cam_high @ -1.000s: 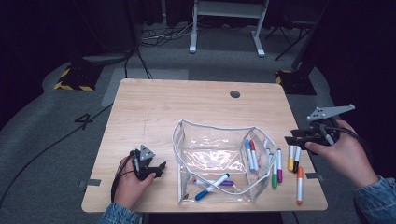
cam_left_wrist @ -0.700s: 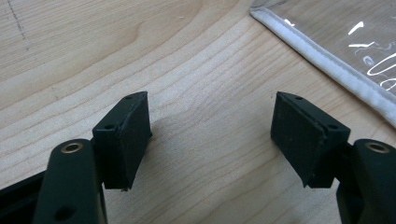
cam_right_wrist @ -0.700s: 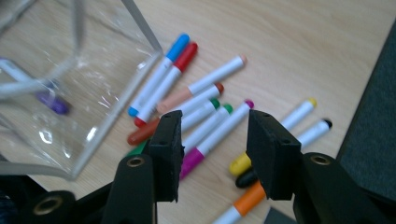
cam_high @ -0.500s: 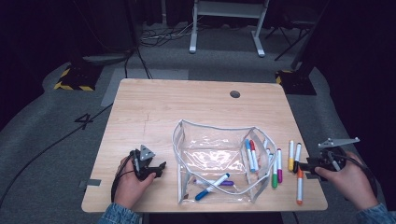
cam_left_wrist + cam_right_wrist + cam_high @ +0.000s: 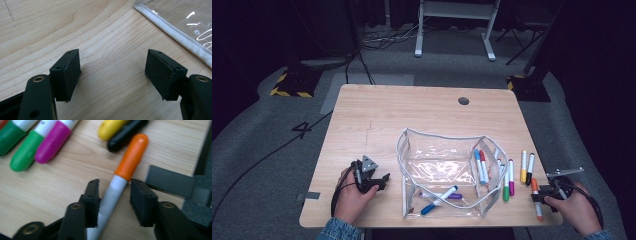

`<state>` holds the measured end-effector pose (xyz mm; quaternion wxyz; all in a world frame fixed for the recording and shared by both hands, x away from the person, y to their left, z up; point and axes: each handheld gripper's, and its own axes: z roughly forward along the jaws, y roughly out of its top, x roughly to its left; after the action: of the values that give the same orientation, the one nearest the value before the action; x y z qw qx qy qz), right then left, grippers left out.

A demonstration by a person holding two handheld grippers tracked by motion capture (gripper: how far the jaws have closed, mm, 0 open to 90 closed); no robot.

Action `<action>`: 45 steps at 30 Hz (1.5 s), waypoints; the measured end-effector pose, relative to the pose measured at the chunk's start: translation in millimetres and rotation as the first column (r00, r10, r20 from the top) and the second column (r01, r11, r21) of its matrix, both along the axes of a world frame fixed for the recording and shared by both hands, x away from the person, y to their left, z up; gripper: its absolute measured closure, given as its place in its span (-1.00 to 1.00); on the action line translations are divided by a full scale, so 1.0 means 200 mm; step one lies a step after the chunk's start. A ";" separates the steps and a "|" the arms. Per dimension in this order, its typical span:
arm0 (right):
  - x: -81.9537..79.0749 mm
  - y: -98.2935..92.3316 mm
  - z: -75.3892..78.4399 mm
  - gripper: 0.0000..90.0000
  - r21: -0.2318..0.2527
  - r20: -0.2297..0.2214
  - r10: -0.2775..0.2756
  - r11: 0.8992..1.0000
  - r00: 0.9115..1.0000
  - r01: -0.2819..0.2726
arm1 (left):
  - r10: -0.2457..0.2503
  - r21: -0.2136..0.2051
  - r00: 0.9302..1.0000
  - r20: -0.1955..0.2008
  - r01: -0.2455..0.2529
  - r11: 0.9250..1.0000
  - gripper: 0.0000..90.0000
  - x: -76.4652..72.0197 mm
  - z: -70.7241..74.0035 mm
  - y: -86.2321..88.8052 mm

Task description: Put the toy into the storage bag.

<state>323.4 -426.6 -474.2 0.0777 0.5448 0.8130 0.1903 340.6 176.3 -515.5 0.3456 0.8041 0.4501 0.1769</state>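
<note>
Pickup is the step in hand, by my reading: your right gripper [image 5: 113,195] straddles the orange marker [image 5: 125,167] lying at the table's [image 5: 377,115] right front edge, jaws either side of its white barrel and not yet clamped; next you must close squarely and lift toward the clear pouch [image 5: 447,172]; your left gripper [image 5: 112,72] rests released on bare wood beside that pouch; compared with a second ago, your right hand has dropped from farther back down onto this marker.
</note>
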 end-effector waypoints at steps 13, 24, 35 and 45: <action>-0.02 -0.04 0.07 0.72 -0.031 -0.023 -0.041 0.999 0.999 0.040 | -0.001 0.000 1.000 0.000 0.001 1.000 -0.35 0.00 0.00 0.00; 0.04 0.11 0.45 0.72 0.034 0.106 0.082 0.996 0.991 -0.086 | 0.000 0.000 1.000 0.000 0.000 1.000 -0.35 0.00 0.00 0.00; 0.10 0.36 0.84 0.72 0.025 0.188 0.229 0.971 0.955 -0.238 | -0.001 0.001 1.000 0.000 0.001 1.000 -0.35 0.00 0.00 0.00; 0.11 0.69 1.08 0.72 -0.007 0.237 0.396 0.914 0.887 -0.406 | -0.002 0.001 1.000 0.000 0.002 1.000 -0.35 0.00 0.00 0.00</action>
<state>344.5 -288.8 -257.2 0.1200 0.3406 0.8888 0.2822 340.8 176.5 -515.4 0.3453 0.8047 0.4494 0.1768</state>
